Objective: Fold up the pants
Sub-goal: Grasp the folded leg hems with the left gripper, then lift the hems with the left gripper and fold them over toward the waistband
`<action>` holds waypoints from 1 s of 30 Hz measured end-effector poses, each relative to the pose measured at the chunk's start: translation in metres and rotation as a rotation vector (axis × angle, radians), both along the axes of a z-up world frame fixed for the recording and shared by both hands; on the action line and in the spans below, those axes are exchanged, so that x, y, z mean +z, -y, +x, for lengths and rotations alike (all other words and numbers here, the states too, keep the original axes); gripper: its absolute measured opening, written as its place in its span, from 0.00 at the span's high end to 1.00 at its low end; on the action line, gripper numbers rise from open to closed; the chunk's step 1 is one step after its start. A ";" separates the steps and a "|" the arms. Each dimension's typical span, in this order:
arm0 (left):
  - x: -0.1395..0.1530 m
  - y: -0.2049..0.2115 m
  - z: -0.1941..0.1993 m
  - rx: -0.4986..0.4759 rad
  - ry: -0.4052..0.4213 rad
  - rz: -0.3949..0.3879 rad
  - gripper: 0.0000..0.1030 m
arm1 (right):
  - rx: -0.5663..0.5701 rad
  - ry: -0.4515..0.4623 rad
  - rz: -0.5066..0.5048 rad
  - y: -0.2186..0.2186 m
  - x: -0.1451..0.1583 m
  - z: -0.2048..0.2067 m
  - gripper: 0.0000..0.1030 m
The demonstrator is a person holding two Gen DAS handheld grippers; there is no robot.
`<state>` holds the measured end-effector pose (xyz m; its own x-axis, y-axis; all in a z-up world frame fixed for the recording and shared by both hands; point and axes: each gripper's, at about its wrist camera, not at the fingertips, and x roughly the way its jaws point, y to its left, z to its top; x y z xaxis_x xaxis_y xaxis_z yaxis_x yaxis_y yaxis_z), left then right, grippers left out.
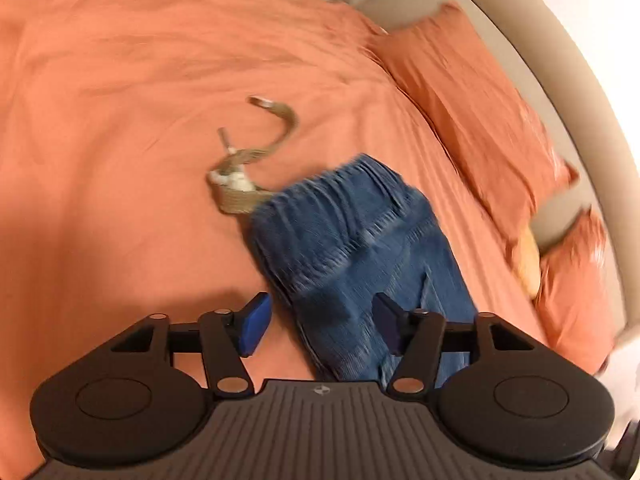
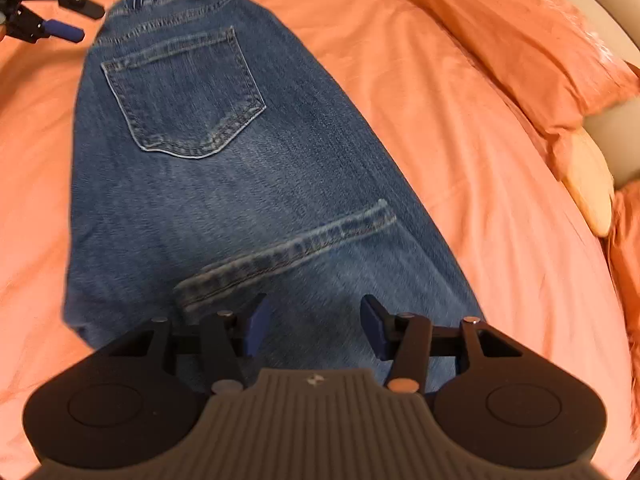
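Note:
Blue denim jeans (image 2: pixel 224 184) lie folded on the orange bed, back pocket (image 2: pixel 184 92) up, with a leg hem (image 2: pixel 288 248) laid across them. In the left wrist view the jeans (image 1: pixel 352 248) show their waistband at the far end, with a tan belt (image 1: pixel 256 160) trailing off to the left. My left gripper (image 1: pixel 320 326) is open and empty, hovering over the jeans' near part; it also shows in the right wrist view (image 2: pixel 60 20) by the waistband. My right gripper (image 2: pixel 312 326) is open and empty above the jeans' near end.
The orange bedspread (image 1: pixel 120 120) covers the whole bed. Orange pillows (image 1: pixel 472 112) line the right side against a beige headboard (image 1: pixel 560 92). A pale yellow object (image 2: pixel 592 188) sits between two pillows.

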<state>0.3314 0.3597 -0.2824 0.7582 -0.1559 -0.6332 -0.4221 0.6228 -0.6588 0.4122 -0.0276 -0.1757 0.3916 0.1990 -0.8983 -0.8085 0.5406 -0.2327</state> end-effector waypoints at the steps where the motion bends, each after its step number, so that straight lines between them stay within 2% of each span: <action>1: -0.005 -0.004 0.003 0.018 0.008 -0.020 0.30 | 0.009 -0.015 -0.001 -0.003 -0.001 0.005 0.54; 5: -0.026 -0.017 0.018 0.050 0.026 -0.119 0.30 | 0.062 -0.067 -0.019 -0.017 -0.013 0.022 0.54; 8: -0.039 -0.020 0.028 0.066 0.041 -0.165 0.30 | 0.102 -0.132 -0.056 -0.026 -0.031 0.030 0.61; 14: -0.050 -0.022 0.036 0.045 0.085 -0.159 0.30 | 0.147 -0.227 -0.044 -0.024 -0.039 0.048 0.60; 16: -0.048 -0.021 0.034 0.048 0.086 -0.152 0.35 | 0.163 -0.235 -0.046 -0.026 -0.041 0.050 0.59; 17: -0.046 -0.020 0.034 0.044 0.092 -0.149 0.42 | 0.166 -0.237 -0.047 -0.026 -0.042 0.051 0.58; 21: -0.029 -0.013 0.030 0.052 0.085 -0.083 0.58 | 0.167 -0.238 -0.041 -0.024 -0.042 0.051 0.58; 25: 0.001 -0.005 0.026 0.030 0.126 -0.039 0.62 | 0.149 -0.237 -0.011 -0.016 -0.044 0.053 0.58; 30: 0.065 0.022 0.025 -0.046 0.203 0.067 0.64 | 0.117 -0.200 0.037 0.000 -0.040 0.044 0.58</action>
<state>0.3567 0.3381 -0.2175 0.8643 -0.1556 -0.4784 -0.2554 0.6835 -0.6838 0.4565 -0.0279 -0.2162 0.1791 0.2663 -0.9471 -0.8940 0.4459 -0.0437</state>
